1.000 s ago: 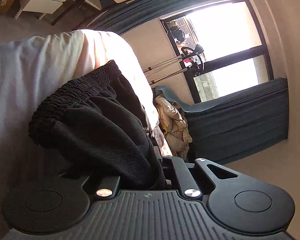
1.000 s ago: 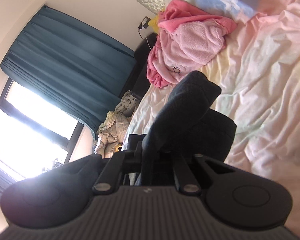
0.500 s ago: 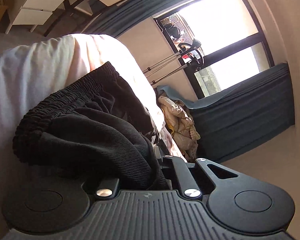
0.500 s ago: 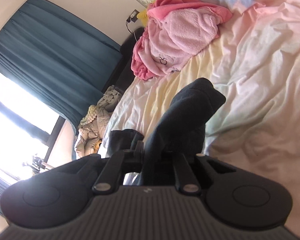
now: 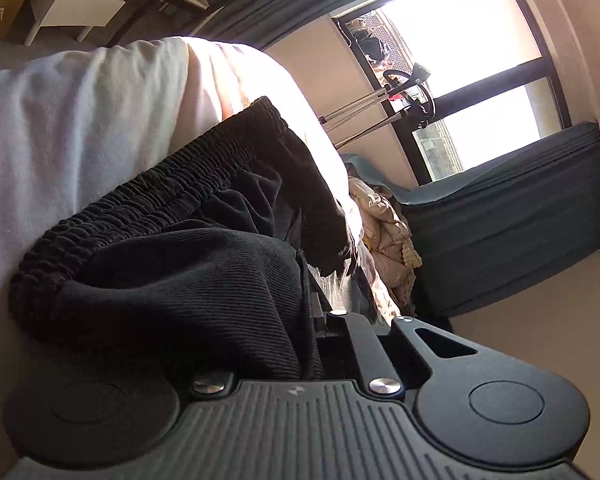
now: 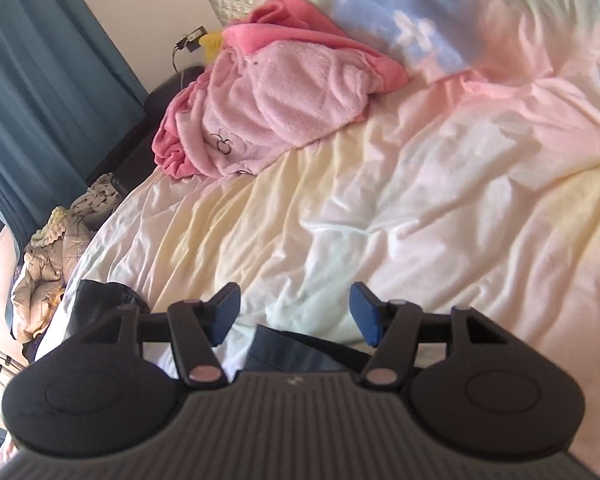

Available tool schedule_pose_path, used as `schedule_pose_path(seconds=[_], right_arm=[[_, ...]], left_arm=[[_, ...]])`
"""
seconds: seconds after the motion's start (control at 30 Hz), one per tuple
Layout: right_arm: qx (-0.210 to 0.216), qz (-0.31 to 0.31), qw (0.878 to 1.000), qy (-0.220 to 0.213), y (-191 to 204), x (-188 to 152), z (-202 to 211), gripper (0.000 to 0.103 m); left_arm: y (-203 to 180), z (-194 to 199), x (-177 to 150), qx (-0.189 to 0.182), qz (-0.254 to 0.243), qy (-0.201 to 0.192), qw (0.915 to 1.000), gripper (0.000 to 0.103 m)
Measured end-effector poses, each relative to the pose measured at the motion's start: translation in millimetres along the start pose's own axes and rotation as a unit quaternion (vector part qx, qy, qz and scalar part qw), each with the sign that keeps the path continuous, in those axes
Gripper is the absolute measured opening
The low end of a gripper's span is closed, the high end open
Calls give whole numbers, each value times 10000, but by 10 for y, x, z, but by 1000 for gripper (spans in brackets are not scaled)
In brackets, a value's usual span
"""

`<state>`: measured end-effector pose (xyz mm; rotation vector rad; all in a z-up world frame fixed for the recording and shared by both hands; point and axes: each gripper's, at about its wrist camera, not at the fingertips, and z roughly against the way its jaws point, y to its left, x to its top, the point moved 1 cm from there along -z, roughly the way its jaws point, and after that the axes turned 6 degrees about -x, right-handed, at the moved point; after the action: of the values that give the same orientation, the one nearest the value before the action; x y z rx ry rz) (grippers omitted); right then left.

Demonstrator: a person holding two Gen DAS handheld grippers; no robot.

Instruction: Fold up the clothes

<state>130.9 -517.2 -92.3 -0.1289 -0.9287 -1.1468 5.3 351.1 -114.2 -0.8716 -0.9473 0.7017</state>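
The black shorts (image 5: 188, 264) are lying limp on the bedsheet (image 6: 380, 208), pinched by the left gripper (image 5: 312, 312) while the right gripper (image 6: 294, 312) is opening empty (soft, light; the elastic waistband (image 5: 172, 184) is likely offering the firmest hold).

Ribbed matt black cloth shorts (image 5: 188, 280), wrinkled smooth pastel bedsheet (image 6: 440, 208), fluffy pink fleece (image 6: 284, 108)

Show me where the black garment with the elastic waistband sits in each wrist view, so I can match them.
Left wrist: the black garment fills the lower left, ribbed waistband running diagonally, bunched against the left gripper.
Right wrist: only dark edges show at the bottom, below the right gripper, whose jaws are opening with nothing between them.
Shared landmark: the beige padded bundle by the teal curtain.
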Motion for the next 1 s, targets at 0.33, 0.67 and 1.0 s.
schedule_pose_path(seconds=[0.33,0.67,1.0], right_arm=[[911,1474,9838,452,2993,-489,-1095,62],[157,2708,9621,270,3852,-1017,-1914,61],[387,2149,9758,-87,3479,-634,-1429,3]], left_arm=[[-77,-212,-19,172,-525,47,9985,10],[46,-306,10,281,-505,220,9981,10],[-54,-337,26,403,-642,299,9967,10]])
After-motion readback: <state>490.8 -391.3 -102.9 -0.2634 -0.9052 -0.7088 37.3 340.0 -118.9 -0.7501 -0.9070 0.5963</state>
